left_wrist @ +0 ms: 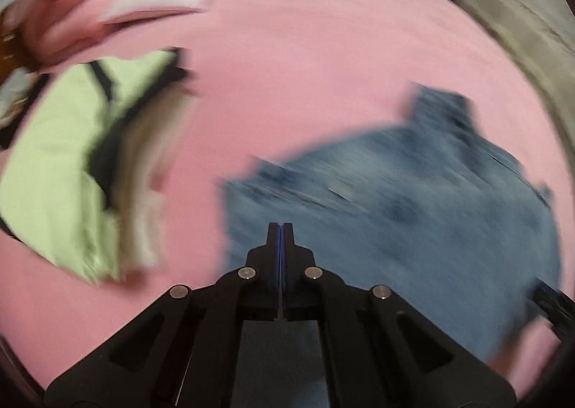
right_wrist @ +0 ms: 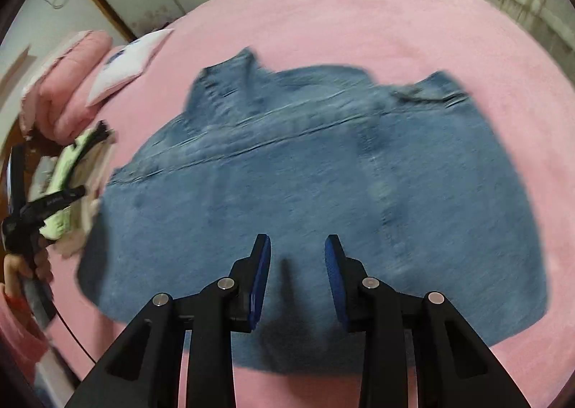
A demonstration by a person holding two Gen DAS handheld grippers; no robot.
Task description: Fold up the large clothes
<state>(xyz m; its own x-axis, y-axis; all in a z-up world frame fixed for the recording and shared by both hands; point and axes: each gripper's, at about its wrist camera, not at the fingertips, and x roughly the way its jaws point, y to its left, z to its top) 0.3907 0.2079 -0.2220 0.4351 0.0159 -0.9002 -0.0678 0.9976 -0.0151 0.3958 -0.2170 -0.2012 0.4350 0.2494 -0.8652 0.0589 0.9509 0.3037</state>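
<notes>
A blue denim garment (right_wrist: 305, 192) lies spread flat on the pink bed cover (right_wrist: 359, 13); it also shows blurred in the left wrist view (left_wrist: 413, 210). My right gripper (right_wrist: 297, 246) is open and empty just above the garment's near edge. My left gripper (left_wrist: 280, 226) is shut with nothing between its fingers, over the garment's left edge. In the right wrist view the left gripper's black body (right_wrist: 32, 217) appears at the far left, held by a hand.
A folded pile with a light green garment (left_wrist: 64, 156) lies on the bed cover (left_wrist: 305, 66) left of the denim. A pink pillow (right_wrist: 68, 92) and a white packet (right_wrist: 122, 66) lie at the far left. A wardrobe and a curtain stand behind the bed.
</notes>
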